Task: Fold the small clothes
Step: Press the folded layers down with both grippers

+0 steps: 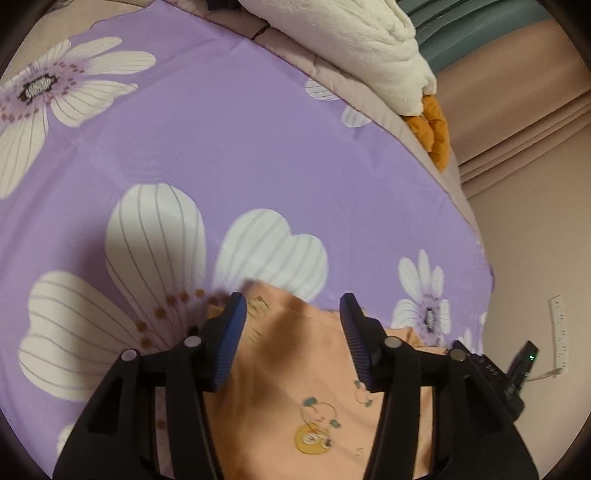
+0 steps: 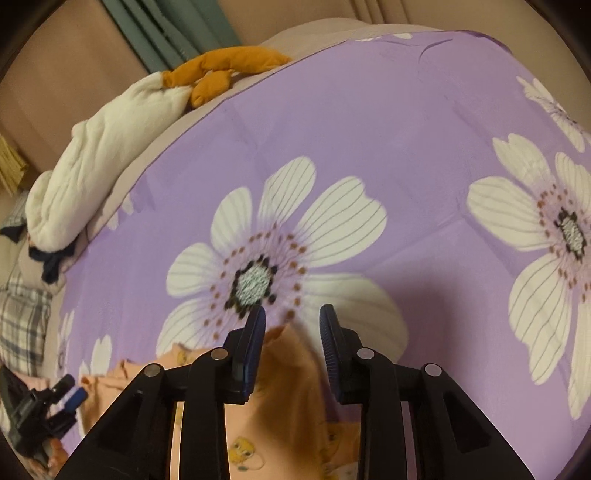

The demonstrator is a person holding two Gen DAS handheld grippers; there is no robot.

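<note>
A small peach garment (image 1: 295, 354) with cartoon prints lies on the purple flowered bedspread (image 1: 229, 147). My left gripper (image 1: 293, 306) is open, its blue-padded fingers (image 1: 232, 332) spread over the garment's far edge, nothing between them. In the right wrist view the same garment (image 2: 291, 398) lies under my right gripper (image 2: 293, 317), which is open and empty over another edge. The other gripper (image 2: 55, 402) shows at the lower left of that view, beside the cloth.
A white plush toy (image 1: 369, 48) with orange feet (image 1: 432, 129) lies along the bed's far edge; it also shows in the right wrist view (image 2: 99, 166). A plaid cloth (image 2: 22, 325) lies at the left. Curtains (image 2: 166, 33) and a wall stand beyond the bed.
</note>
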